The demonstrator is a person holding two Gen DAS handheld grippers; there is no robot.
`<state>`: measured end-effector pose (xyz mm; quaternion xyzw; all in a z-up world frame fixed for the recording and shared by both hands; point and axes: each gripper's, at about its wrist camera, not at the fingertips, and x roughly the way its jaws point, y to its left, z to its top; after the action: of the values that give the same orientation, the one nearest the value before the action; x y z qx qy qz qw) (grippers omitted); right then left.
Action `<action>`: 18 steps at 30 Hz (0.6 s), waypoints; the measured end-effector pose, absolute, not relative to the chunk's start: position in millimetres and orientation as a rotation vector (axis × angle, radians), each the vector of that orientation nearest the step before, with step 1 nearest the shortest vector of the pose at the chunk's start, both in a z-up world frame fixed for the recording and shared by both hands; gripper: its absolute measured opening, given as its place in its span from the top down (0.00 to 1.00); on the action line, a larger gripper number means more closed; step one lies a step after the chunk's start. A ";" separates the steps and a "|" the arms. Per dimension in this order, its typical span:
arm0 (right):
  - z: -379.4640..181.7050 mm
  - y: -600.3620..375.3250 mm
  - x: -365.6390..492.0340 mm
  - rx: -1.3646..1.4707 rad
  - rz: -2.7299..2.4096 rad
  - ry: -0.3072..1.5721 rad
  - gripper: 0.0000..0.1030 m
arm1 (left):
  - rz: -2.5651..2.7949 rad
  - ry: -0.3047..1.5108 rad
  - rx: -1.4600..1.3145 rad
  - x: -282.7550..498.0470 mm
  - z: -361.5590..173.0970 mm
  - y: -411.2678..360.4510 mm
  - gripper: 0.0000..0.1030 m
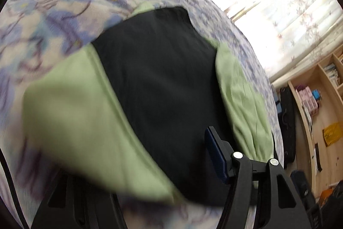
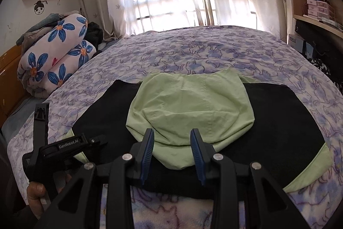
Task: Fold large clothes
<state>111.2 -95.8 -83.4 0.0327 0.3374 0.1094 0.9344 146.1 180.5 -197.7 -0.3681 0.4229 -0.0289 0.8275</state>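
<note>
Both grippers, right [image 2: 172,153] and left [image 2: 40,119], are seen parted, nothing held; garment [image 2: 188,104] partly folded on bed [image 2: 193,46], further folds judged left.

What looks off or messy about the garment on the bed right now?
The black and green garment lies spread flat on the cat-print bedspread, but its green hood is bunched and creased over the black middle rather than smoothed flat. No damage or spills show.

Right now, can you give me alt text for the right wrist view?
A black and light-green garment lies spread on a bed with a purple cat-print sheet. The right tool hovers open over its near edge, the left tool beside it.
</note>
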 end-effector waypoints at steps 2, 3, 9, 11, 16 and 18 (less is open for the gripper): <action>-86.8 -92.6 119.1 0.056 0.224 0.694 0.66 | -0.050 0.848 -0.780 156.3 -198.3 183.2 0.43; -88.0 -91.7 123.2 0.054 0.223 0.695 0.66 | -0.037 0.821 -0.778 160.2 -198.8 185.1 0.46; -96.4 -88.7 163.6 0.038 0.168 0.699 0.75 | -0.010 0.746 -0.801 160.2 -209.3 194.7 0.71; -102.4 -88.0 180.3 0.040 0.147 0.703 0.78 | -0.015 0.742 -0.807 160.5 -211.0 195.2 0.73; -135.4 -82.2 218.1 0.045 0.128 0.775 0.83 | -0.019 0.739 -0.809 161.9 -213.2 194.7 0.73; -161.0 -80.5 227.7 0.060 0.128 0.880 0.83 | -0.020 0.737 -0.810 158.9 -213.0 196.9 0.73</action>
<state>227.7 -80.5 -161.0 0.0288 0.4257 0.0618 0.9023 158.9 196.9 -213.0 -0.3849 0.3505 -0.0097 0.8538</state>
